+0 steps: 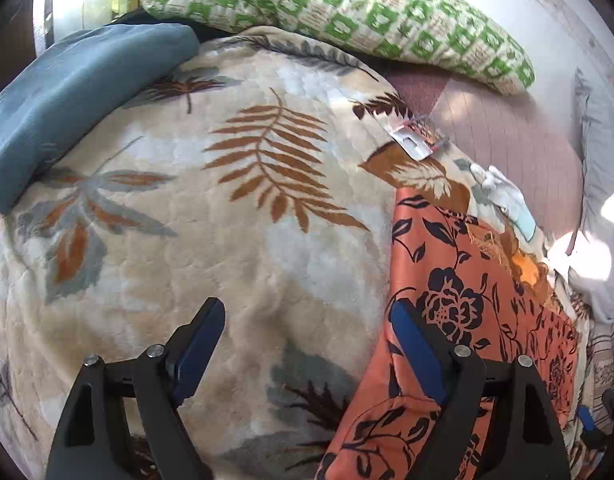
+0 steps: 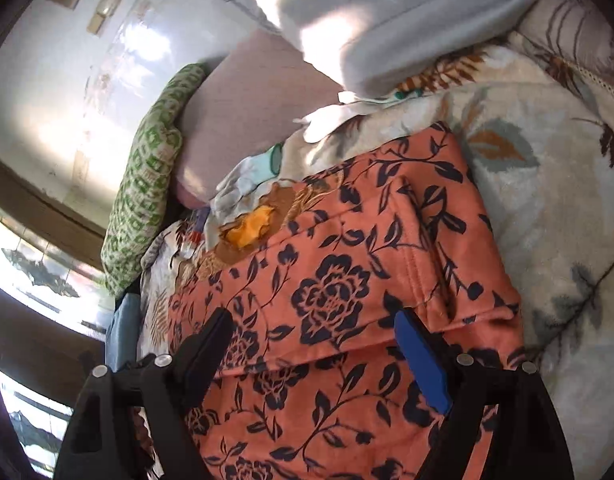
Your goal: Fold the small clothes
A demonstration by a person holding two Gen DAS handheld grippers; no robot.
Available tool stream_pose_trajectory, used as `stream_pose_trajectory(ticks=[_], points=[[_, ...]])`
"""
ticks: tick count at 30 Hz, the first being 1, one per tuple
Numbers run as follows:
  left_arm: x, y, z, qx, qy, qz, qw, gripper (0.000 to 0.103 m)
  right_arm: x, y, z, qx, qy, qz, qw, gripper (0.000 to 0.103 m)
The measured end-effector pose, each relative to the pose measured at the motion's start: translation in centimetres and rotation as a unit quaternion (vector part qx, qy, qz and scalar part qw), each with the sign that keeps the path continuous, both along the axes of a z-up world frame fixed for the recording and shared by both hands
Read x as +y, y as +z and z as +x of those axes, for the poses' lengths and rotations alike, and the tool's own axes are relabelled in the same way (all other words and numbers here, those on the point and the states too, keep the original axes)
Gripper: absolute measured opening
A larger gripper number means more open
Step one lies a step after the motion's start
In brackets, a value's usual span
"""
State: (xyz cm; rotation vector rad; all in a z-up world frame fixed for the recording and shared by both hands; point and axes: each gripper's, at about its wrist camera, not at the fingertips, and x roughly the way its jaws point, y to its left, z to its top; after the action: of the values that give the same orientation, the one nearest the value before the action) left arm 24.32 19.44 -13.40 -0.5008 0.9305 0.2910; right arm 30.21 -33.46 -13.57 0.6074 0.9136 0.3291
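Note:
An orange garment with a dark floral print (image 1: 463, 320) lies folded on a cream leaf-patterned blanket (image 1: 227, 208). In the right wrist view the garment (image 2: 347, 280) fills the middle, with a folded layer lying across it. My left gripper (image 1: 307, 320) is open and empty, hovering over the blanket at the garment's left edge. My right gripper (image 2: 313, 332) is open and empty, just above the garment's folded layer. A small white and pale-blue piece of clothing (image 1: 503, 196) lies at the garment's far end; it also shows in the right wrist view (image 2: 259, 172).
A green-and-white patterned pillow (image 1: 347, 12) lies at the back by the wall. A blue cloth (image 1: 67, 100) lies on the left. A pink mattress sheet (image 1: 507, 128) and a grey pillow (image 2: 407, 12) lie beyond the blanket. A window (image 2: 35, 272) is at the left.

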Motion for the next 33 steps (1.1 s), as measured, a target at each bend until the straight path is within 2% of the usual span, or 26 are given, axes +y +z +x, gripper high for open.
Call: stream_pose_trajectory(ticks=[2,4,5,7,8,9,10,15,17,18,19,22,24,27,29,31,33], points=[[-0.2,0.8,-1.3,-0.003,-0.028,0.016,0.9995,0.086,1.0,0.6,-2.2,-0.015,0.008,-0.003,1.0,0.085],[-2.4,1.6,-2.3,-0.01,-0.086,0.068,0.9939,0.086,1.7,0.7,-4.8,-0.028,0.01,0.004,1.0,0.085],[-4.0,2.0,-2.8,-0.012,-0.12,0.115,0.986,0.086,2.1,0.6,-6.0,-0.032,0.01,0.005,0.999,0.085],[-7.2,2.2,-3.6,-0.008,-0.177,0.221,0.9591,0.086,3.0,0.0,-8.0,-0.032,0.018,-0.008,0.999,0.085],[-8.6,1.8,-3.7,-0.001,-0.199,0.257,0.9457,0.086,3.4,-0.5,-8.9,-0.032,0.021,-0.018,0.999,0.085],[-9.3,1.4,-3.5,0.007,-0.214,0.272,0.9381,0.086,3.7,-0.9,-9.7,-0.029,0.025,-0.025,0.999,0.085],[-9.8,0.9,-3.1,0.015,-0.225,0.276,0.9343,0.086,4.0,-1.4,-10.1,-0.023,0.029,-0.028,0.999,0.085],[-11.1,-1.4,-1.3,0.04,-0.267,0.259,0.9273,0.085,3.4,-2.9,-11.4,-0.012,0.023,-0.015,1.0,0.085],[-11.2,-1.7,-0.9,0.044,-0.259,0.271,0.9259,0.085,3.0,-3.1,-11.5,-0.013,0.017,-0.014,1.0,0.085],[-11.2,-1.9,-0.8,0.046,-0.249,0.277,0.9268,0.084,2.8,-3.1,-11.5,-0.014,0.014,-0.012,1.0,0.085],[-10.8,-2.0,-0.5,0.049,-0.236,0.275,0.9305,0.077,2.5,-3.3,-11.5,-0.013,0.011,-0.01,1.0,0.085],[-8.5,-1.9,0.1,0.052,-0.187,0.236,0.952,0.072,1.9,-3.6,-11.5,-0.012,0.002,-0.006,1.0,0.085],[-7.6,-1.9,0.0,0.049,-0.17,0.217,0.96,0.066,1.6,-3.9,-11.6,-0.012,-0.004,-0.005,1.0,0.085],[-6.2,-2.1,-0.5,0.039,-0.139,0.152,0.9778,0.062,1.3,-4.1,-11.6,-0.008,-0.007,-0.006,1.0,0.085],[-4.4,-2.7,-0.8,0.032,-0.103,0.085,0.9905,0.062,1.2,-4.2,-11.3,-0.003,-0.005,-0.01,1.0,0.085],[-3.6,-2.6,-0.9,0.024,-0.082,0.05,0.9951,0.062,1.2,-3.6,-10.9,-0.008,-0.001,-0.018,1.0,0.085],[-3.8,-2.6,-0.9,0.026,-0.081,0.05,0.9951,0.062,1.2,-2.2,-10.0,-0.024,0.003,-0.015,1.0,0.085]])
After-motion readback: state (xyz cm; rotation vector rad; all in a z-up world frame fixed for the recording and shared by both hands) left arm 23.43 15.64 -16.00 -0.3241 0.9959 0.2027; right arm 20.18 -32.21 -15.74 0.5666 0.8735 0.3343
